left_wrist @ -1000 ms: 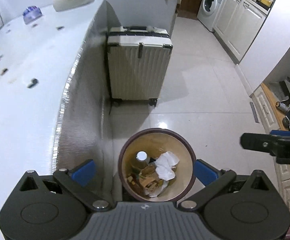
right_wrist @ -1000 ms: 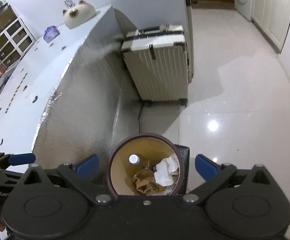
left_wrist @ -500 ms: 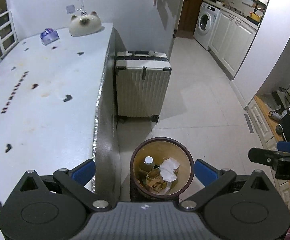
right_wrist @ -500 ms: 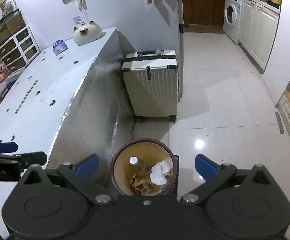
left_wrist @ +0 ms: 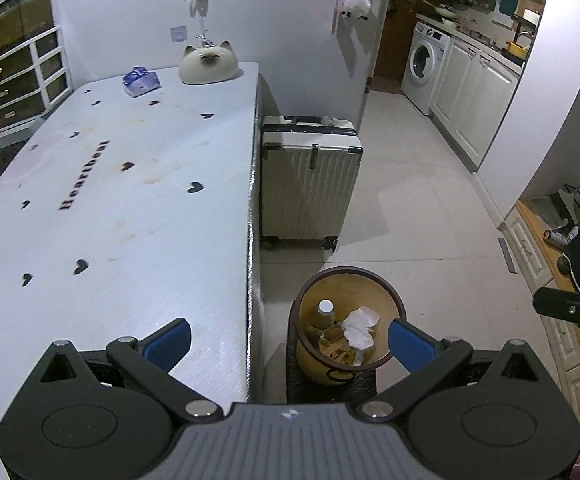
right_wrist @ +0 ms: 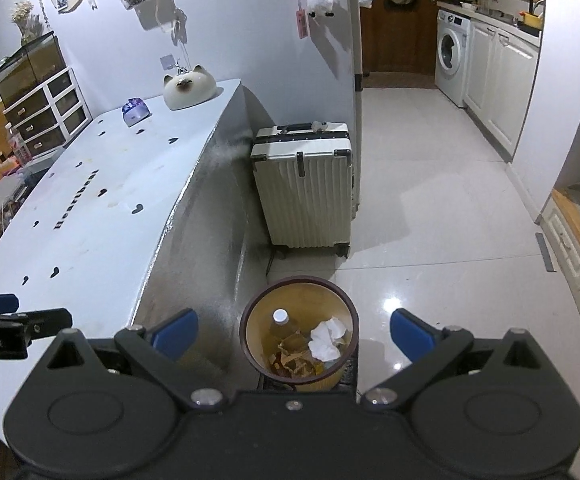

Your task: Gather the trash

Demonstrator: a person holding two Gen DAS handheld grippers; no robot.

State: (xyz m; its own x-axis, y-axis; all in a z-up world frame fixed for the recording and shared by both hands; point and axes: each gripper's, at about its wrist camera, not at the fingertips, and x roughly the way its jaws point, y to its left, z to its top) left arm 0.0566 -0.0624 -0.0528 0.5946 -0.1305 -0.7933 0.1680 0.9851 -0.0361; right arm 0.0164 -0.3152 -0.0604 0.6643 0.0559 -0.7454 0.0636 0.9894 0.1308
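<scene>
Beside the near corner of the bench (left_wrist: 110, 208), on the tiled floor, stands a round waste bin (left_wrist: 348, 320) with a dark rim. Inside it lie a capped bottle (left_wrist: 324, 312), crumpled white paper (left_wrist: 360, 326) and brown scraps (left_wrist: 334, 346). Left tool (left_wrist: 288, 338) hangs above the bench edge and the bin, blue fingertips spread wide, nothing between them. Right tool (right_wrist: 294, 330) hangs over the same bin, likewise spread and empty. Bench top carries a cat-shaped ornament (left_wrist: 209, 63) and a small blue packet (left_wrist: 141, 81) at its far end. A cream suitcase (left_wrist: 310, 182) stands upright beyond the bin, against the bench side. A washing machine (left_wrist: 424, 66) sits in the far kitchen.
</scene>
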